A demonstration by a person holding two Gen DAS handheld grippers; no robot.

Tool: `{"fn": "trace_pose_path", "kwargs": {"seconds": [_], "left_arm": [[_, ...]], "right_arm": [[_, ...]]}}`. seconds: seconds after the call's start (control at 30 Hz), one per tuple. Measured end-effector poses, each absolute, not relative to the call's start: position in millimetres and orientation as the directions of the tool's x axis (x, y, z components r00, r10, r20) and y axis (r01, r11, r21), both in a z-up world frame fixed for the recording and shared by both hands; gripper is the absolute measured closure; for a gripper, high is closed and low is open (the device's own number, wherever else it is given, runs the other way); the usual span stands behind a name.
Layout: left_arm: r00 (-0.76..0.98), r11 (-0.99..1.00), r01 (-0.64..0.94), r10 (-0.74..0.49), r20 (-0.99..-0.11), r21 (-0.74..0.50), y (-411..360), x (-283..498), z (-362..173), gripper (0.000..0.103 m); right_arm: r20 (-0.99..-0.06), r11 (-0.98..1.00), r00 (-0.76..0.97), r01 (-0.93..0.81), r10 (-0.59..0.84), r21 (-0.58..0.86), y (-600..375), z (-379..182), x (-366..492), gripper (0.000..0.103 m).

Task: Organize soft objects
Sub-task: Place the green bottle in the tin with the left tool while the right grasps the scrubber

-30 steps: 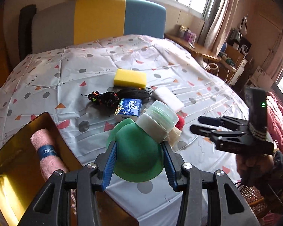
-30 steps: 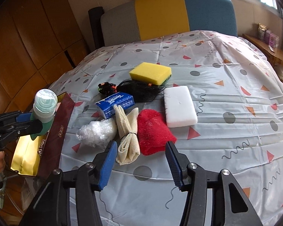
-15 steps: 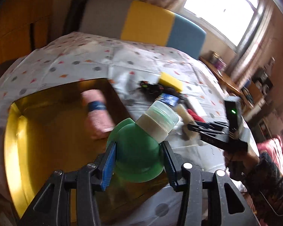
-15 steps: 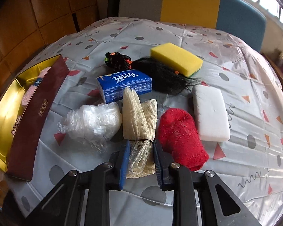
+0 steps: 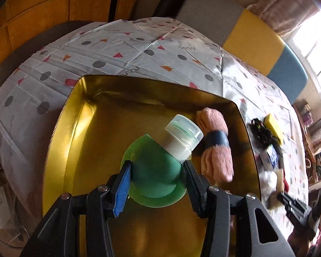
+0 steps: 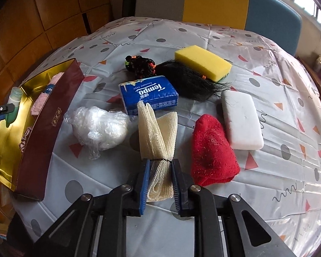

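Left wrist view, nearest first: the left gripper point(image 5: 158, 178) has its fingers point(image 5: 122, 189) clamped on the sides of a green squeeze bottle point(image 5: 155, 169) with a translucent cap, held over the gold-lined box point(image 5: 75, 128). Its jaws have just been opening slightly, yet the pads press on the bottle's body. Just beyond the cap, a rolled pink towel point(image 5: 216, 147) with a dark blue band lies inside the box against its right wall. Past the box wall the patterned tabletop point(image 5: 139, 53) spreads out, with the remaining items blurred at the right edge.

In the right wrist view, the right gripper point(image 6: 160, 184) is closed on the lower end of a cream mesh cloth point(image 6: 158, 132), just below the thin tie that cinches it; the jaws have just been closing and the cloth is pinched between them. The cloth lies on the tabletop, fanning away from the gripper. Just left of it sits a crumpled clear plastic bag point(image 6: 98, 127), and just right a red fuzzy cloth point(image 6: 211, 150). Beyond the cloth's far end lies a blue tissue pack point(image 6: 148, 94), touching it. A white sponge block point(image 6: 240, 120) lies beside the red cloth. Farther back are a black hairpiece point(image 6: 188, 79), a dark multicoloured scrunchie point(image 6: 140, 65) and a yellow sponge point(image 6: 203, 62). The box stands at the left edge, its maroon side facing the items.
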State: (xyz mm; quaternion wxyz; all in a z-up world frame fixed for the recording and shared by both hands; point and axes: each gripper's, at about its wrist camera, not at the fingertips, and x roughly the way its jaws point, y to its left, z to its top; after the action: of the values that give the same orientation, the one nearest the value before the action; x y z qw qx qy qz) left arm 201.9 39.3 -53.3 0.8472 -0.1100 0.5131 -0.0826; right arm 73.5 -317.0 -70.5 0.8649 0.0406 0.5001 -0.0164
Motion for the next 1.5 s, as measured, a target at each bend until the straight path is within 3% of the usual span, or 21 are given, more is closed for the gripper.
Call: {"fn": "trace_pose_path", "kwargs": {"seconds": [0.23,0.47,0.7,0.93,1.03,1.33,1.5], "left_arm": [[0.435,0.968,0.007,-0.229,-0.871,-0.251,10,244,-66,0.049],[0.438,0.961,0.009,-0.252,-0.863,-0.276,6,241,-65,0.036],[0.516,0.971,0.059,-0.228,-0.826,-0.231,16,190,-37,0.036],[0.540,0.960,0.118,-0.276,-0.795,-0.253,24,134,-24,0.036],[0.544,0.958,0.141,-0.287,-0.788,-0.252,23,117,-23,0.036],[0.581,0.966,0.180,-0.258,-0.772,-0.187,23,79,-17,0.036],[0.638,0.988,0.125,-0.146,-0.756,-0.085,35,63,-8,0.036]], "right_arm": [[-0.875,0.996,0.485,0.073,0.017,0.060,-318,-72,76,0.078],[-0.878,0.996,0.478,0.078,0.009,0.053,-318,-75,80,0.073],[-0.872,0.995,0.489,0.076,0.013,0.058,-320,-77,78,0.076],[-0.868,0.982,0.481,0.067,0.122,0.175,-319,-66,58,0.084],[-0.876,0.972,0.449,0.060,0.176,0.226,-317,-69,46,0.083],[-0.890,0.982,0.438,0.073,0.123,0.171,-308,-76,56,0.069],[-0.885,0.994,0.460,0.047,0.070,0.103,-296,-78,57,0.073]]}}
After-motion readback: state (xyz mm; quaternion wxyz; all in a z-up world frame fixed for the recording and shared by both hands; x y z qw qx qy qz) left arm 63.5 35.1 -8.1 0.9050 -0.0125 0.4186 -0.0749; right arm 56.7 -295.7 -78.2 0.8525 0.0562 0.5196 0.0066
